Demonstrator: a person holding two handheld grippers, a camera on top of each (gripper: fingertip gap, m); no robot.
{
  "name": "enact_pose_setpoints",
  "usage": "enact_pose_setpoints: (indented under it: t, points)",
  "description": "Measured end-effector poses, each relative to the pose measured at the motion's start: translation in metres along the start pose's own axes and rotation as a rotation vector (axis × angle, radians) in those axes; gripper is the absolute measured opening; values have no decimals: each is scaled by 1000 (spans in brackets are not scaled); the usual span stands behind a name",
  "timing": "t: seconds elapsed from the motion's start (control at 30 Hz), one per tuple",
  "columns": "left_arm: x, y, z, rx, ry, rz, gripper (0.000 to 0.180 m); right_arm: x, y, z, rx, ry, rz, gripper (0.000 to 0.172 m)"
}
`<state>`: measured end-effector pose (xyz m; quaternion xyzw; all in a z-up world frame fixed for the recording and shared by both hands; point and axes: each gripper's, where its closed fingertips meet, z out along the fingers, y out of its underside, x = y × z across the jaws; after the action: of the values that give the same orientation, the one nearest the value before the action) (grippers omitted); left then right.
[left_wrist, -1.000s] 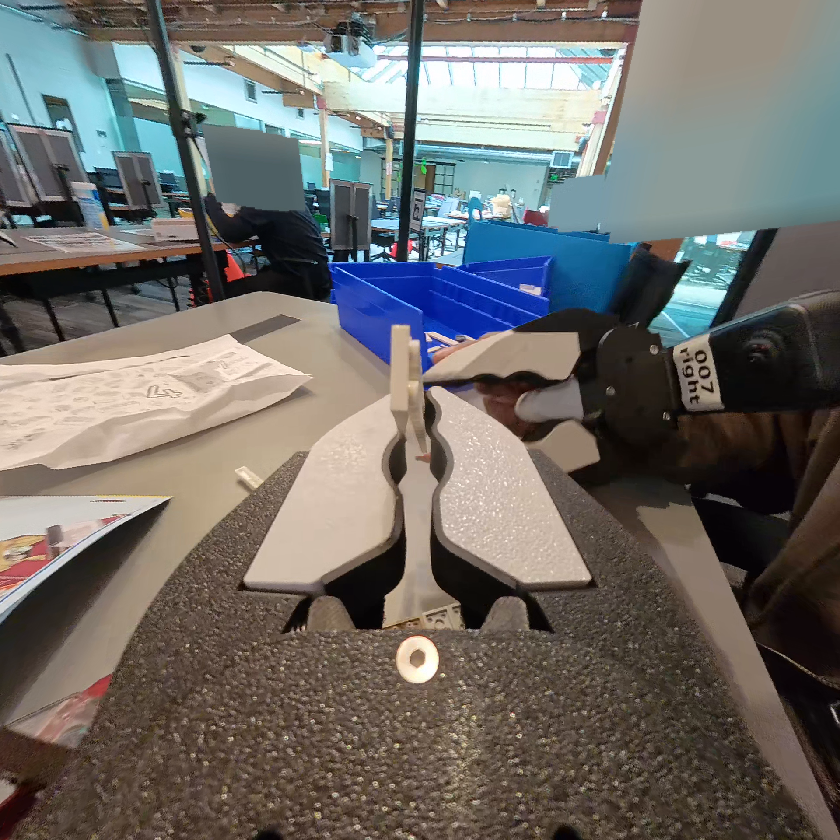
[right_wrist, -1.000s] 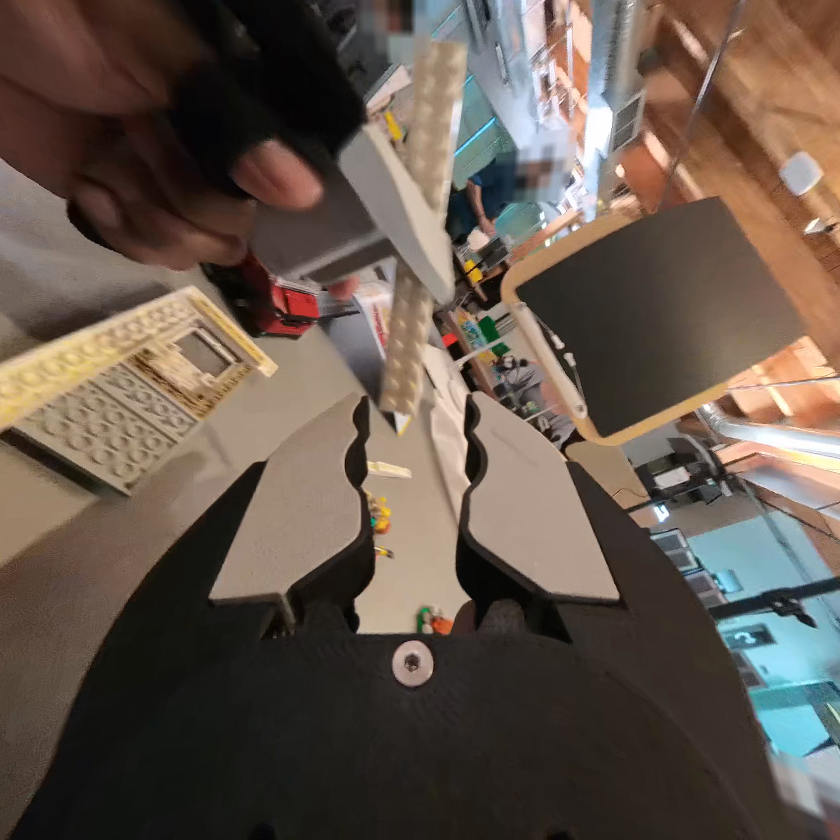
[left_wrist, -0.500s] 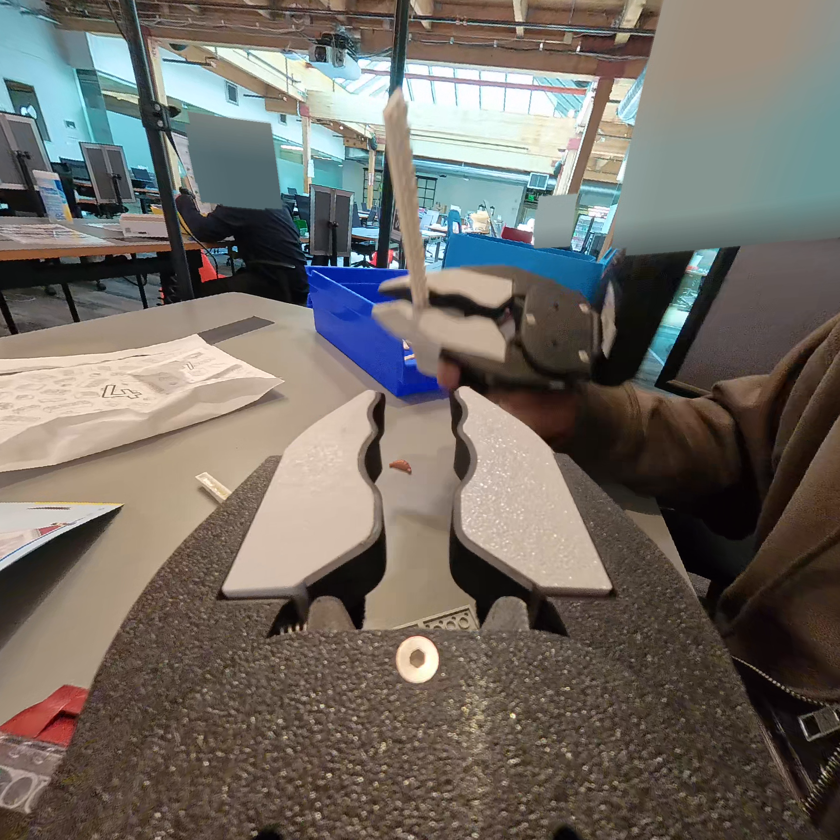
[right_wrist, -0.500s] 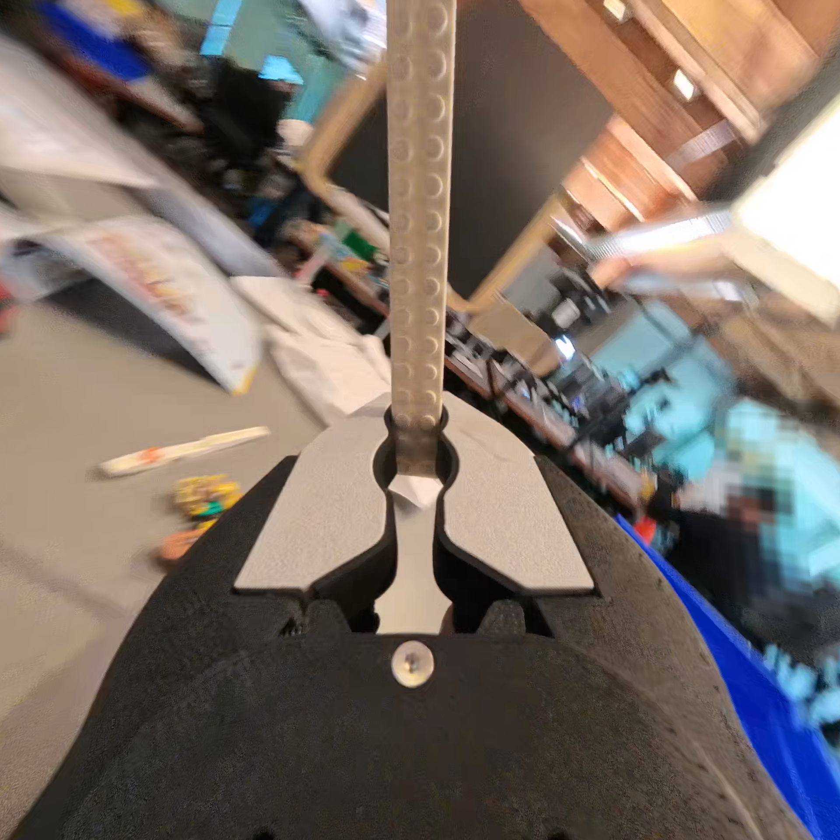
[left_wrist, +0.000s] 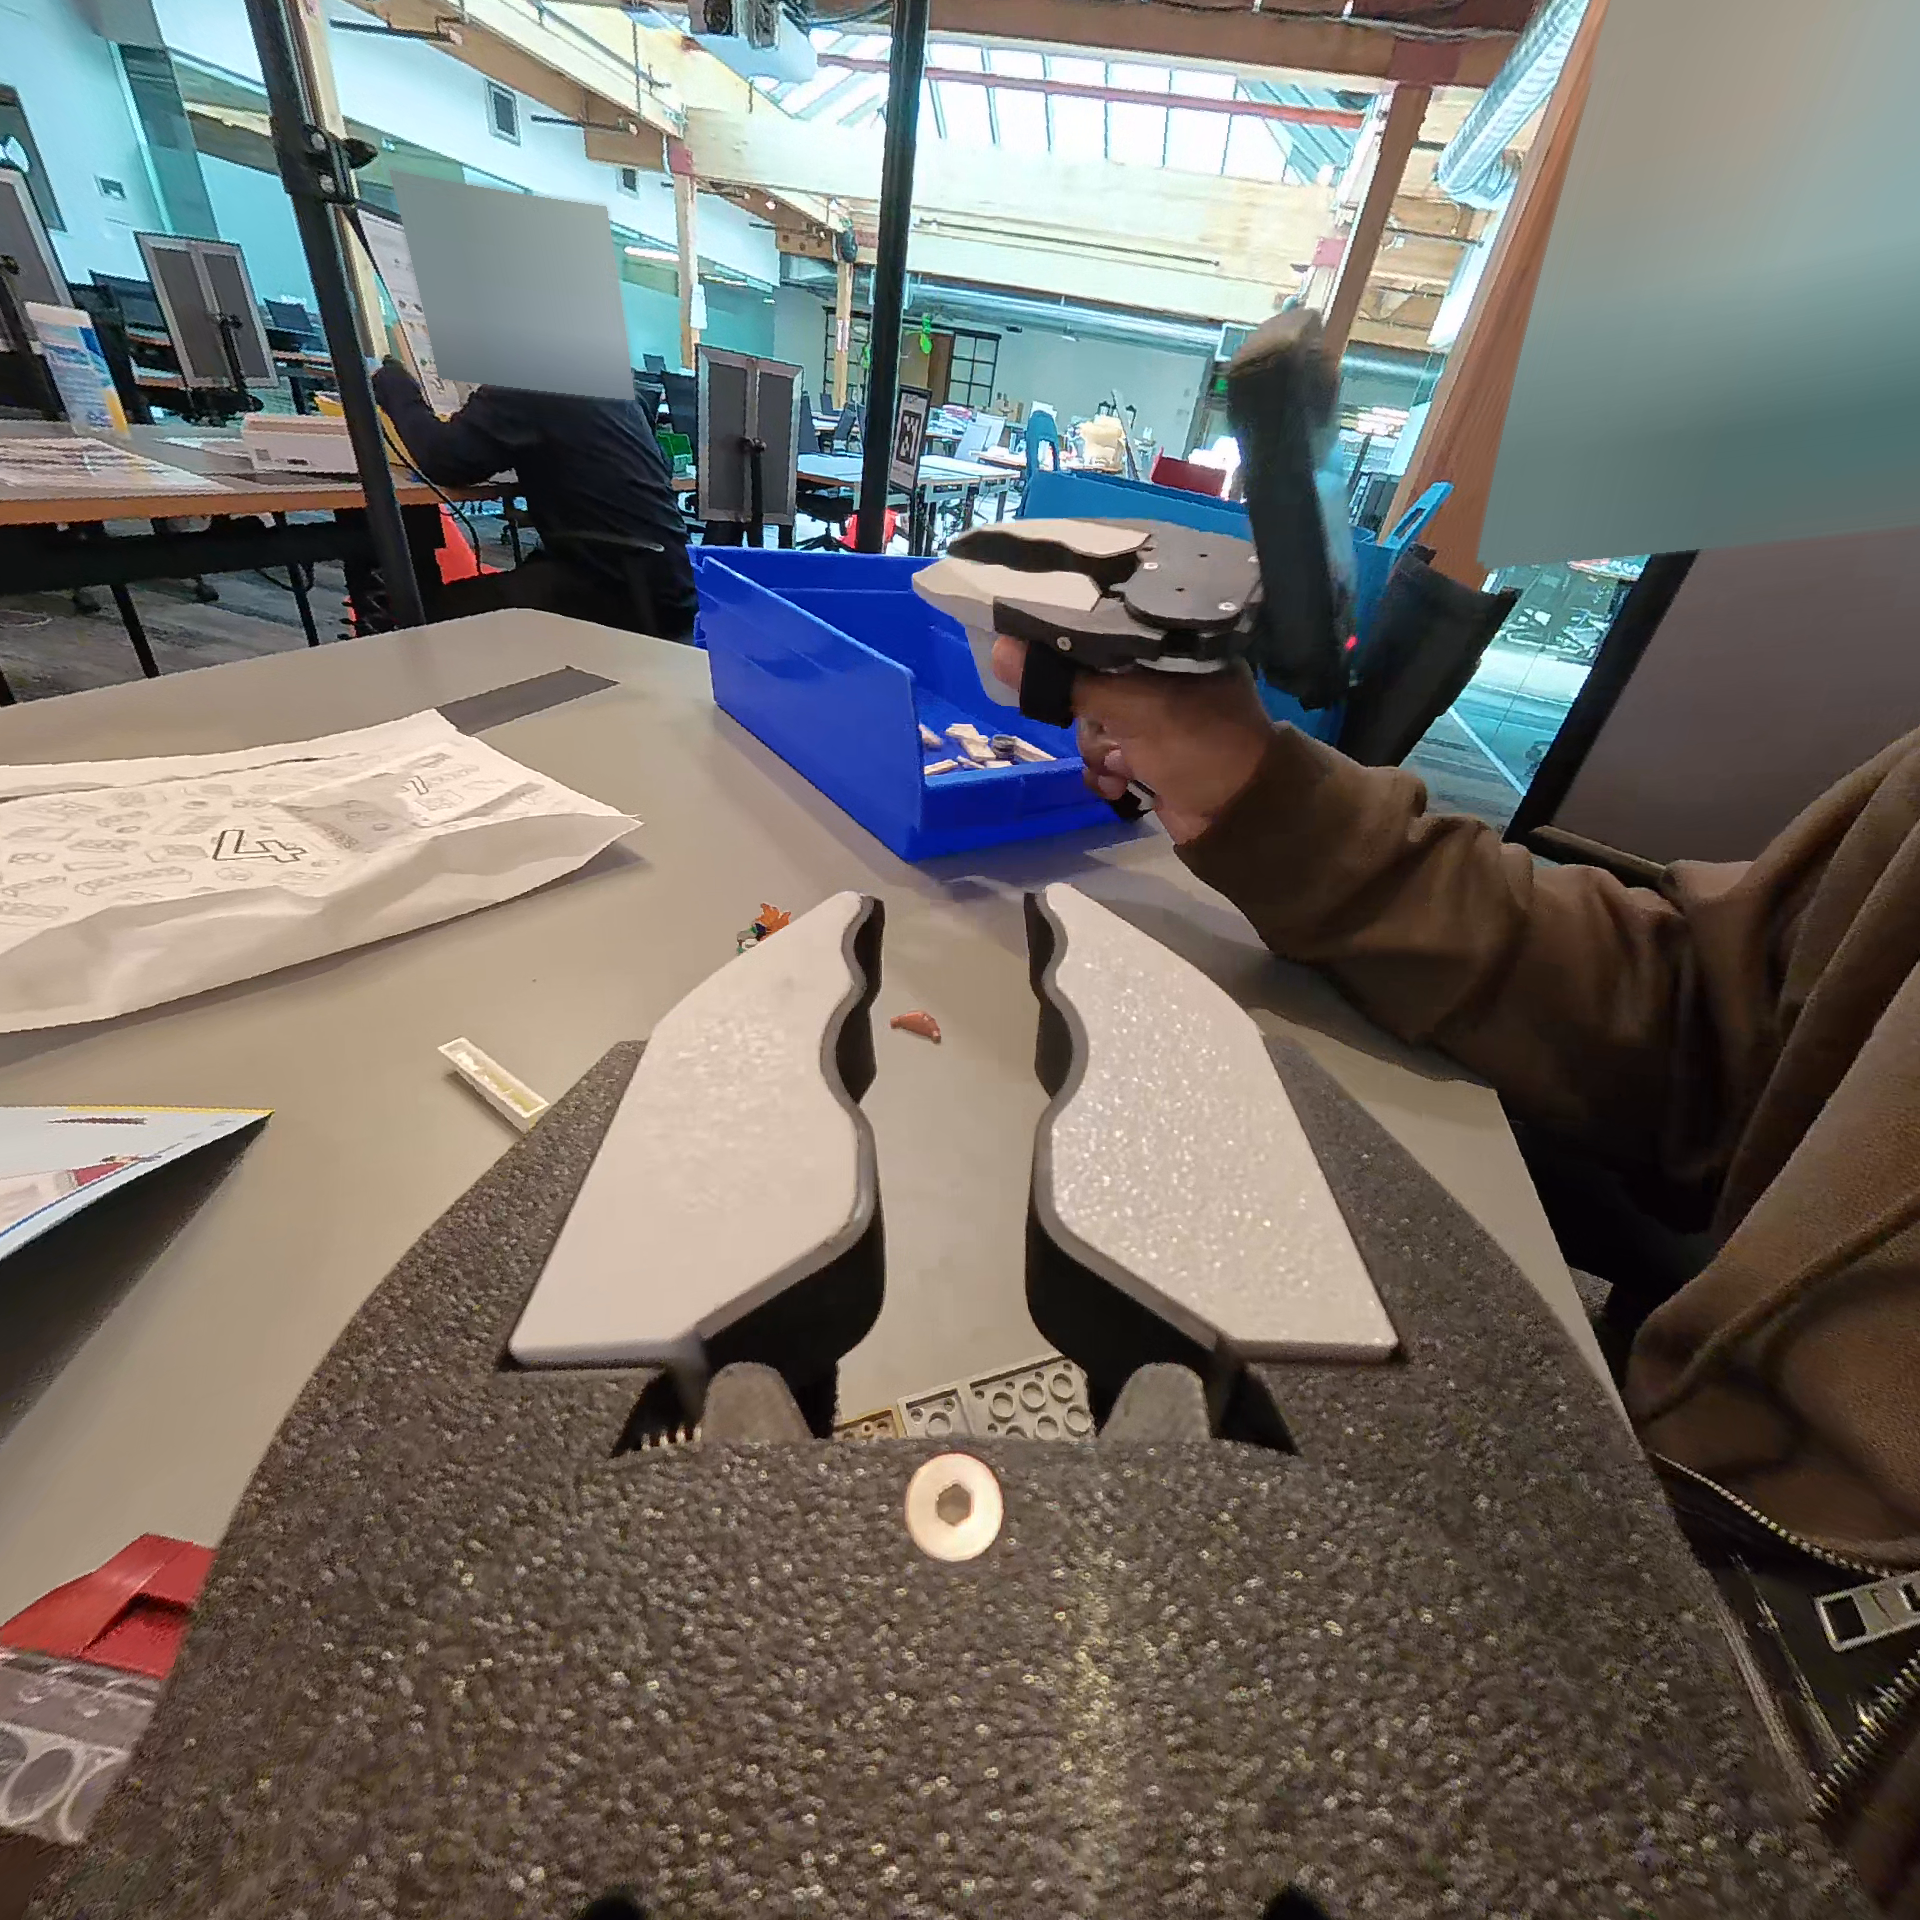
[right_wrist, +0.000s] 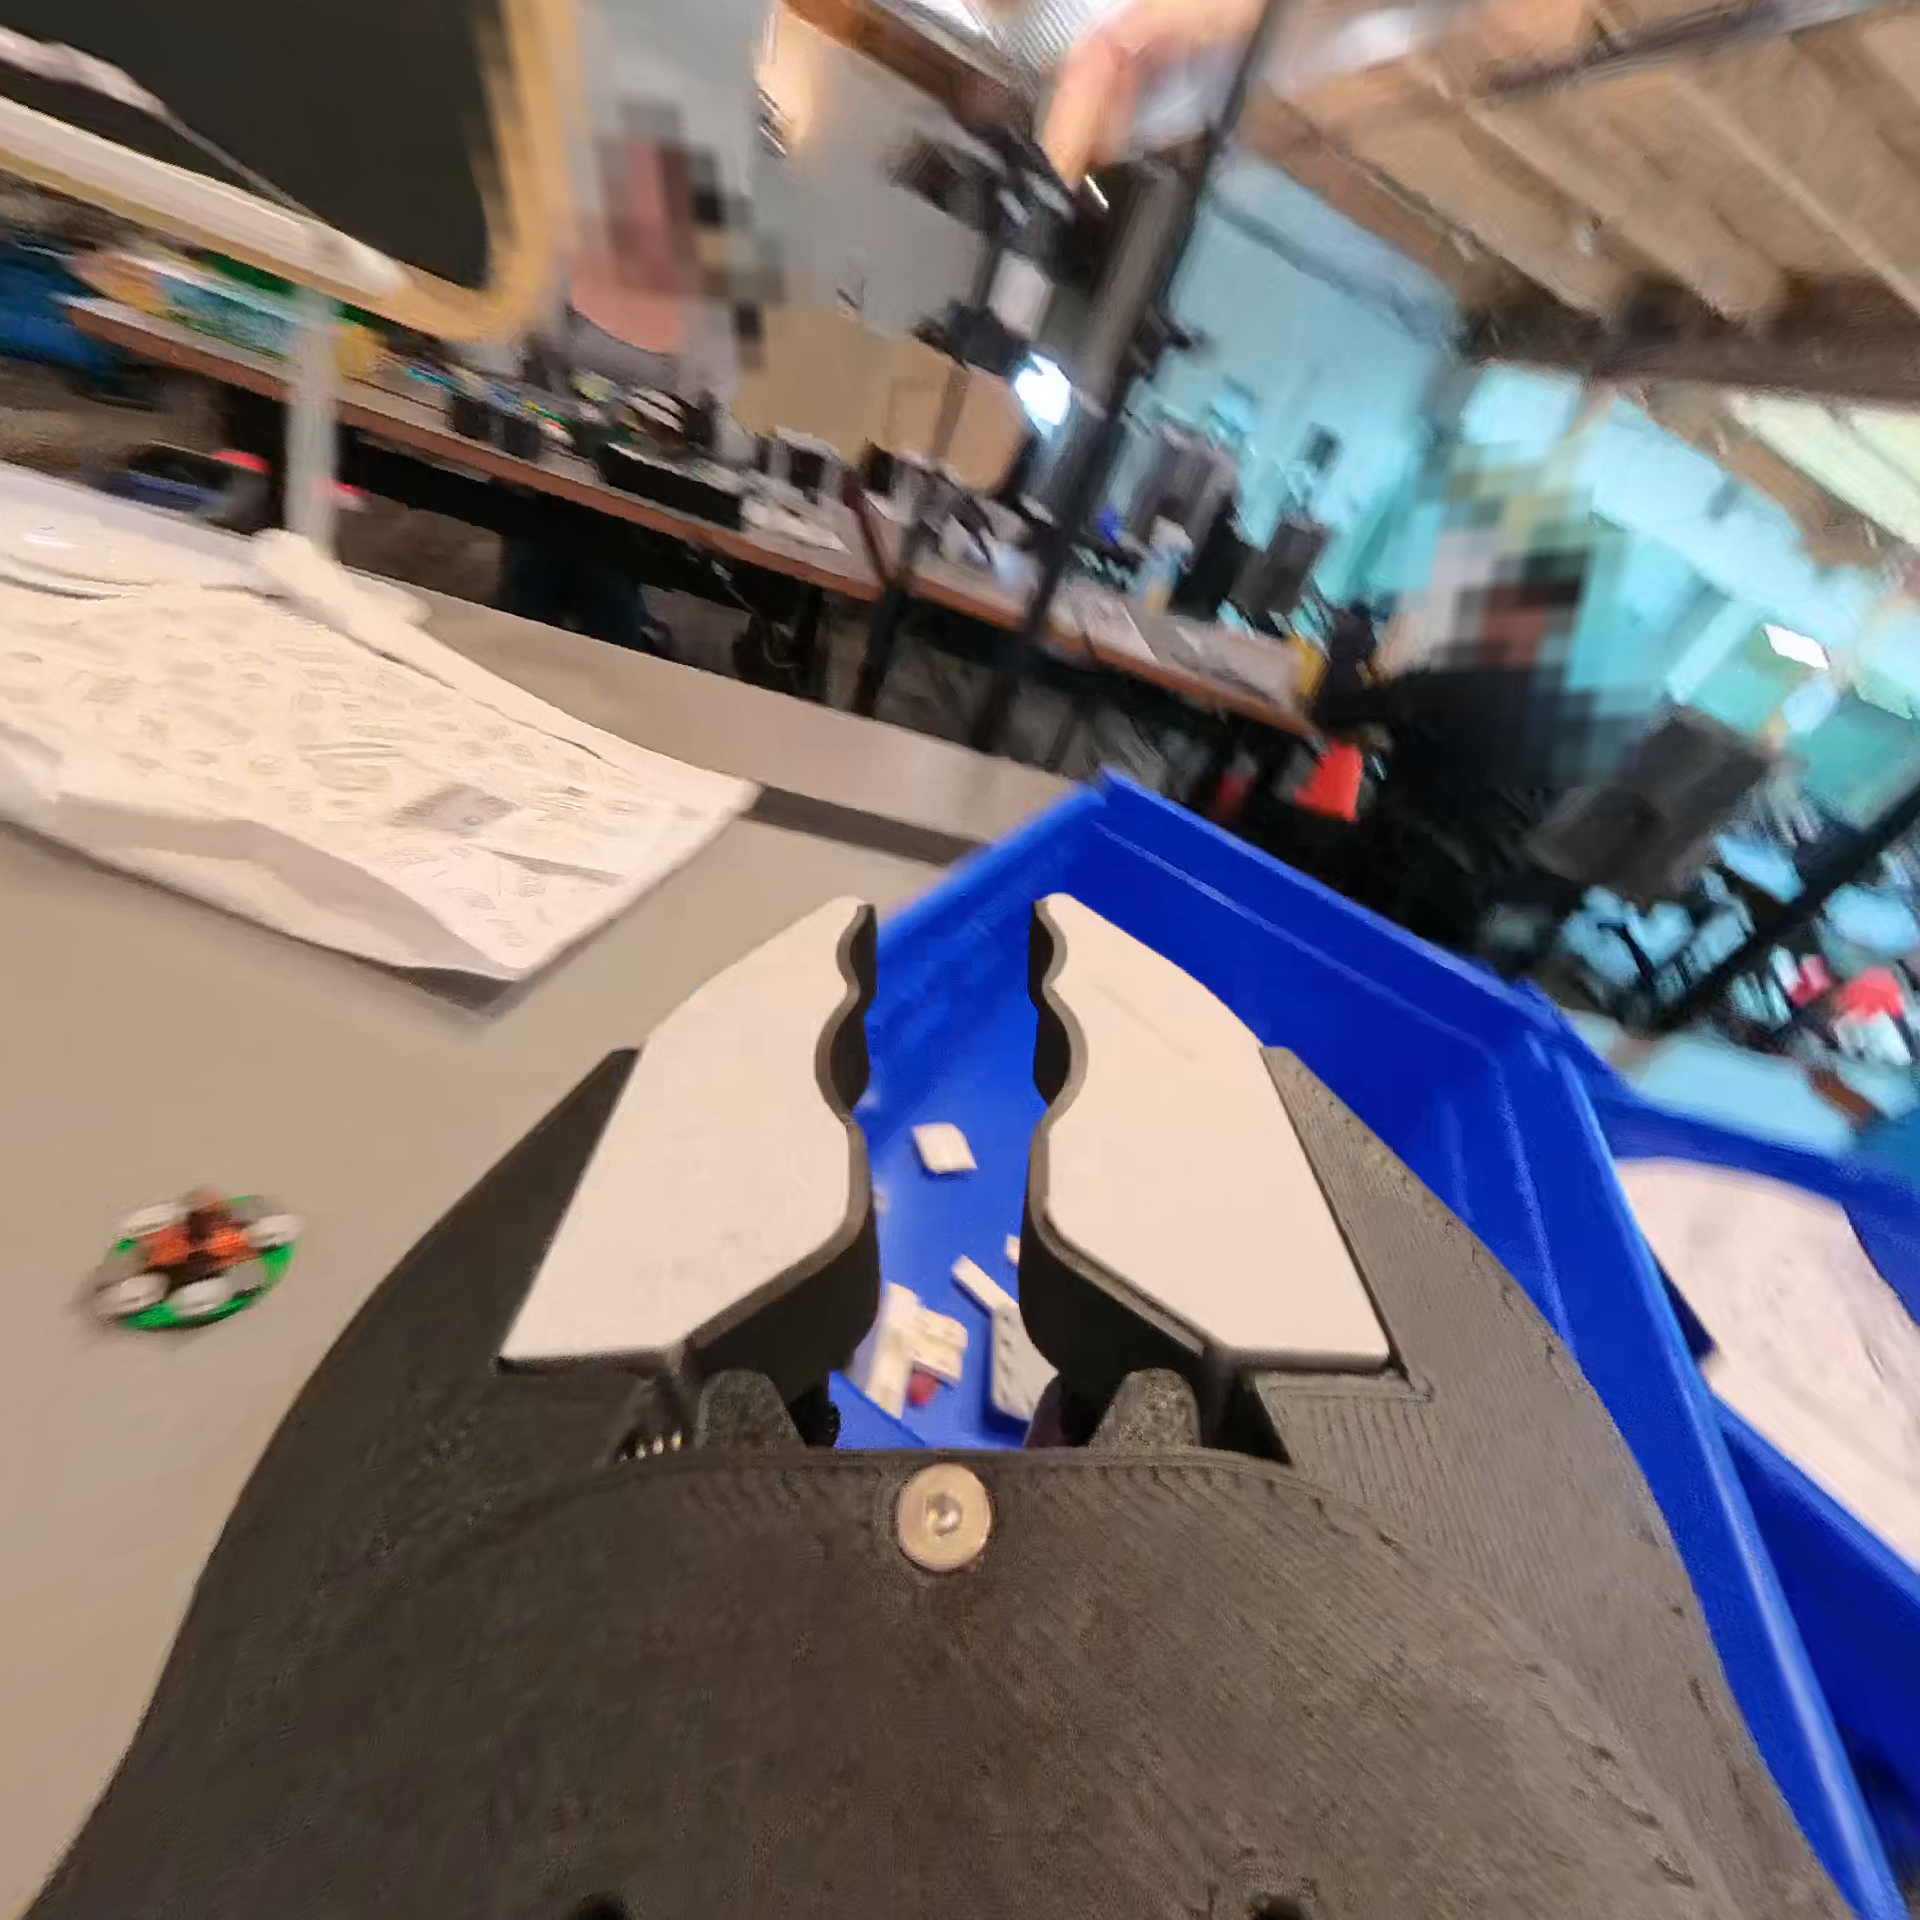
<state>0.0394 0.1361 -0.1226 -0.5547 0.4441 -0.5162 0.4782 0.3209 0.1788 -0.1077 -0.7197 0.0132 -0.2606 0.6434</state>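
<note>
My left gripper (left_wrist: 954, 914) is open and empty, low over the grey table (left_wrist: 623, 935). A small brown piece (left_wrist: 916, 1025) lies on the table between its fingers, untouched. My right gripper (right_wrist: 954, 920) is open and empty, hovering over the blue bin (right_wrist: 1299, 935). Several small tan and white pieces (right_wrist: 940, 1148) lie on the bin floor below it. In the left wrist view the right gripper (left_wrist: 940, 577) hangs above the blue bin (left_wrist: 821, 707) with its jaws apart and nothing in them. The long tan studded plate is not in view.
A white printed paper bag (left_wrist: 260, 831) lies at the left, a booklet (left_wrist: 94, 1153) and a red packet (left_wrist: 104, 1600) nearer. A narrow white piece (left_wrist: 491, 1081) and a small orange-green figure (left_wrist: 764, 923) lie on the table. Grey studded plates (left_wrist: 997, 1403) sit under my left gripper. The grippers' ends are close to 30 cm from one another.
My left gripper let go of the long tan plate and my right gripper took it and lifted it. Since then the right jaws have opened over the blue bin, and the plate has left the grasp.
</note>
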Motion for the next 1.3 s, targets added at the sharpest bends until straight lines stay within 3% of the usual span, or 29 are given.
enact_pose_setpoints:
  t: [0.13,0.23,0.37,0.6,0.77,0.97,1.03,1.17,1.3]
  points:
    - [-6,4,0,-26,-32,1,27,-93,-32,-25,173,-340,-123,23]
    - [-9,7,1,-45,-47,9,27,-171,-14,-46,81,-678,-201,24]
    - [-13,7,-1,-54,-65,21,26,-214,18,-63,-85,-891,-238,29]
    - [-16,8,-2,-65,-79,16,26,-231,54,-68,-269,-980,-314,44]
    - [-15,8,-2,-67,-78,22,25,-232,54,-62,-255,-953,-355,23]
    - [-14,7,-3,-67,-79,32,24,-193,64,-10,-314,-652,-426,26]
    - [-12,6,-3,-67,-78,39,24,-183,59,-4,-284,-630,-401,30]
    - [-15,4,-5,-66,-95,66,24,-173,37,-28,-201,-721,-257,32]
    - [-18,2,-7,-59,-104,66,24,-171,49,-65,-245,-868,-146,31]
